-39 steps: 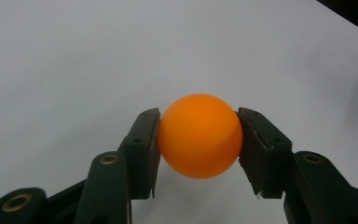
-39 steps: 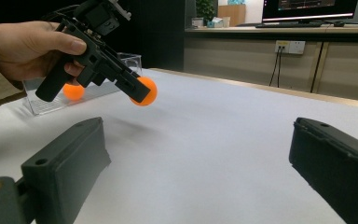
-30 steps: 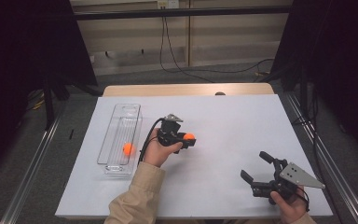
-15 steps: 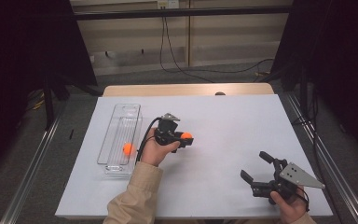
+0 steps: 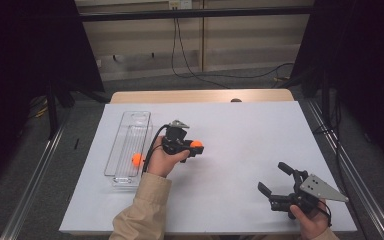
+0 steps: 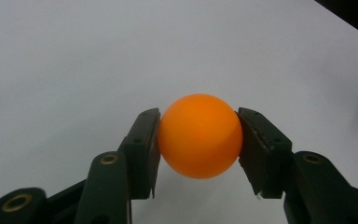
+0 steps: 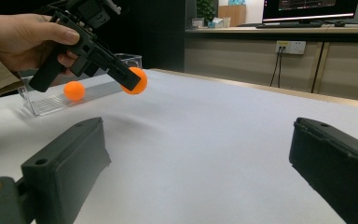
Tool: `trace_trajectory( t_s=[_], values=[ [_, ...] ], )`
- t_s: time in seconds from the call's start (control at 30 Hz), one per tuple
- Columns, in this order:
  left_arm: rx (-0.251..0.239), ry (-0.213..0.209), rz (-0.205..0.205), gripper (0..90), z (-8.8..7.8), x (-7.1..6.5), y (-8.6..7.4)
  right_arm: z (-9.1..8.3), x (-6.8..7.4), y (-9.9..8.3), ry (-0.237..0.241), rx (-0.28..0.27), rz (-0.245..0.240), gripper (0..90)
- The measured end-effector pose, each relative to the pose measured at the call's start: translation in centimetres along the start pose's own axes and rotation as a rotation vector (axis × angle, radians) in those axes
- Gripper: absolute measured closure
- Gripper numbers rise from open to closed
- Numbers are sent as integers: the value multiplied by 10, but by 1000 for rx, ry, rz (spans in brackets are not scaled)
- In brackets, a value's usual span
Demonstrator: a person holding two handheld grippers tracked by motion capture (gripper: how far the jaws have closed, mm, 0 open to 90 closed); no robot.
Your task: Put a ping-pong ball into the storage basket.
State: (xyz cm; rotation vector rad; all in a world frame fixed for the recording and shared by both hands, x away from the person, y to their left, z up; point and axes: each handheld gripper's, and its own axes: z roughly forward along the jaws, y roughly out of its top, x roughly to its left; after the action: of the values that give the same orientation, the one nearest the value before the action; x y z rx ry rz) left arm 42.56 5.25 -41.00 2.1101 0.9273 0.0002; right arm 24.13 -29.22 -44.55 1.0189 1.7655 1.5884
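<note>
Little had shifted since 1 second earlier: the left gripper (image 5: 192, 148) stayed at centre-left of the high view, clenched on 1 orange ball (image 6: 199, 136) above the white table (image 5: 240, 135). Left of it lay a clear tray (image 5: 125, 150) with a second ball (image 5: 137, 159). At lower right, the right gripper (image 5: 275, 184) gaped empty, its hand cut off by the frame edge.

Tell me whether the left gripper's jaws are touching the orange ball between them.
Touching. In the left gripper view, both pads of the left gripper press flush against the sides of the orange ball, with no gap on either side.
</note>
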Motion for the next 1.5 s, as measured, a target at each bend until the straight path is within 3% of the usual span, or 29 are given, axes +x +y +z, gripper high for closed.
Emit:
trace_trajectory(
  t_s=[1.5],
  values=[
    [-14, 30, -40, 509, -23, 15, -1, 0, 0, 0, 3, -1, 1, 30]
  ],
)
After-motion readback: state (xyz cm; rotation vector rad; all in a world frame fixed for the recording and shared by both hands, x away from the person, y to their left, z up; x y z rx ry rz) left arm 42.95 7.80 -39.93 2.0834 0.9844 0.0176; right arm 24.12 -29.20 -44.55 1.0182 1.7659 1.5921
